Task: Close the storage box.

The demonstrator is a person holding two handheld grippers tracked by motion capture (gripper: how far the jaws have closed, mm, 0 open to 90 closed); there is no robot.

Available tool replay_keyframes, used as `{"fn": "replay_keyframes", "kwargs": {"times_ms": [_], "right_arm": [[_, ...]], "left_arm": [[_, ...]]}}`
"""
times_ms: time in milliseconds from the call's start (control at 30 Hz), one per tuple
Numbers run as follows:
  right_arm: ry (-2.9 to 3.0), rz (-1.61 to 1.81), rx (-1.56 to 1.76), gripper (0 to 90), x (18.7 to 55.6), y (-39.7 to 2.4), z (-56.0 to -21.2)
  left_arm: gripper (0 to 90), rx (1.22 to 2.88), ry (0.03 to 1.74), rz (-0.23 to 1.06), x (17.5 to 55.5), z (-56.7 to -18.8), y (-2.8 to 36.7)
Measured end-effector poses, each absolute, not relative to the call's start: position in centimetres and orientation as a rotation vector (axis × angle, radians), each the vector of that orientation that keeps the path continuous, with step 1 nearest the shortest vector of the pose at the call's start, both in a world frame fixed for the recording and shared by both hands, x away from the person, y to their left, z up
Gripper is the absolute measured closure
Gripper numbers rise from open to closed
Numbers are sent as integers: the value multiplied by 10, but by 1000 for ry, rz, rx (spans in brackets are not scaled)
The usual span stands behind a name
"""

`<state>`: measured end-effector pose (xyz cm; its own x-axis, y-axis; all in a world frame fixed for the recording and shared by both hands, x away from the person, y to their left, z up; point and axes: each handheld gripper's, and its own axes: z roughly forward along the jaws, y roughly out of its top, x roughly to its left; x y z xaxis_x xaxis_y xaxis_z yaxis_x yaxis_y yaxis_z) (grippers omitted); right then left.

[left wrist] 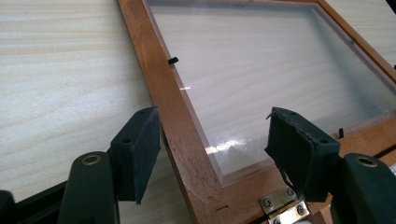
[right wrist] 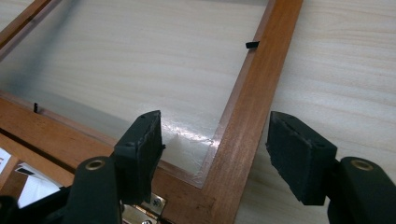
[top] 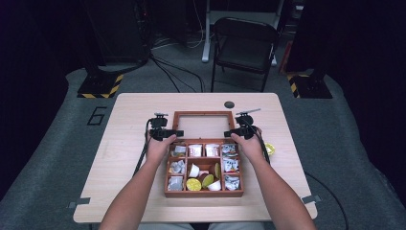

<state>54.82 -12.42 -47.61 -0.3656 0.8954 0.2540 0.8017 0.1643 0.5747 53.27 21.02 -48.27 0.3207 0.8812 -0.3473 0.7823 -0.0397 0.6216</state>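
**Lid laid flat, tongs straddling its side rails**

While the desk lies bare around it, the wooden box stands open, its glazed lid flat behind the hinges. Closing seems left. Left tongs and right tongs are spread, each astride a lid rail, pads apart from the wood.

Reddish-brown wooden box, clear-paned lid, pale woodgrain table, yellow lemon slice.
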Motion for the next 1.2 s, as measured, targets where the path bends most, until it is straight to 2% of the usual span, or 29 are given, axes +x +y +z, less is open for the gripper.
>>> {"fn": "replay_keyframes", "kwargs": {"times_ms": [400, 1200], "right_arm": [[2300, 1028, 1738, 307, 553, -127, -481], [2329, 1085, 1765, 240, 557, -128, -487]], "left_arm": [[333, 1851, 1492, 146, 535, -488, 210], [251, 1821, 1504, 67, 539, -494, 210]]}}
